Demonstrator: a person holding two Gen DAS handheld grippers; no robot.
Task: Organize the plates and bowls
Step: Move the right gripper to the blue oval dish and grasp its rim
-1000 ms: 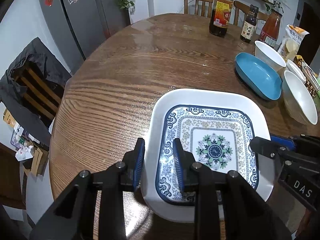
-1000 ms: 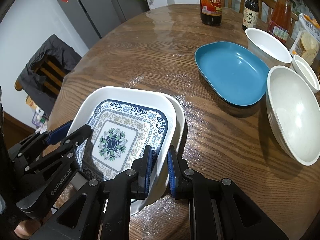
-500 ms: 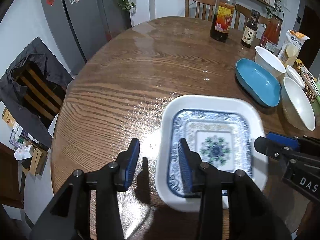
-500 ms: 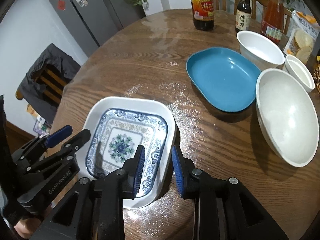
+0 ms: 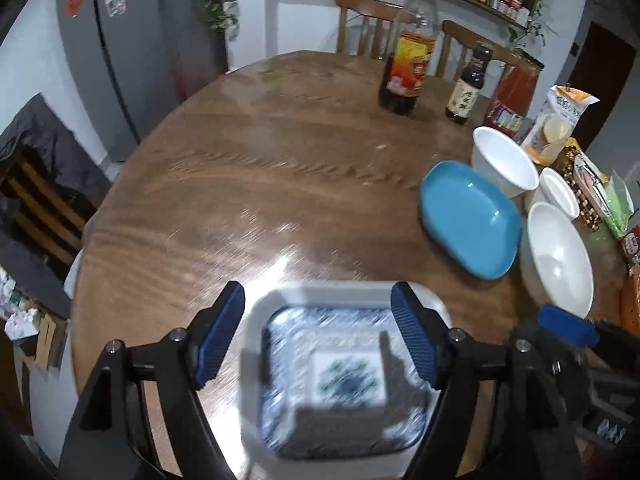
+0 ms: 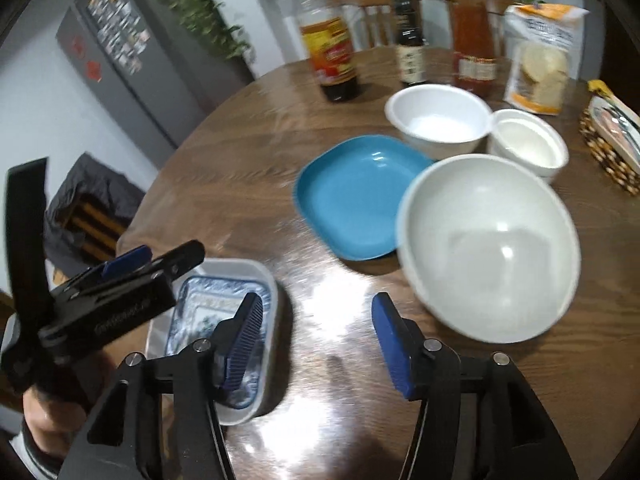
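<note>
The square white plate with a blue floral pattern [image 5: 344, 376] lies on the round wooden table [image 5: 248, 184] near its front edge; it also shows in the right wrist view [image 6: 224, 300]. My left gripper [image 5: 318, 340] is open and empty above it. My right gripper [image 6: 316, 338] is open and empty over the table, between that plate and the large white bowl [image 6: 488, 248]. A blue plate [image 6: 356, 204] lies behind, with a medium white bowl [image 6: 438, 118] and a small white bowl [image 6: 528, 142] further back.
Three sauce bottles [image 5: 404, 68] stand at the table's far side, with a snack bag [image 6: 540, 64] and a woven basket [image 6: 612, 140] at the right. Wooden chairs [image 5: 360, 20] stand behind the table. A fridge [image 5: 120, 40] stands at the left.
Both grippers let go of the patterned plate, opened wide and lifted back. The plate now lies flat on the table. The right gripper swung right toward the bowls.
</note>
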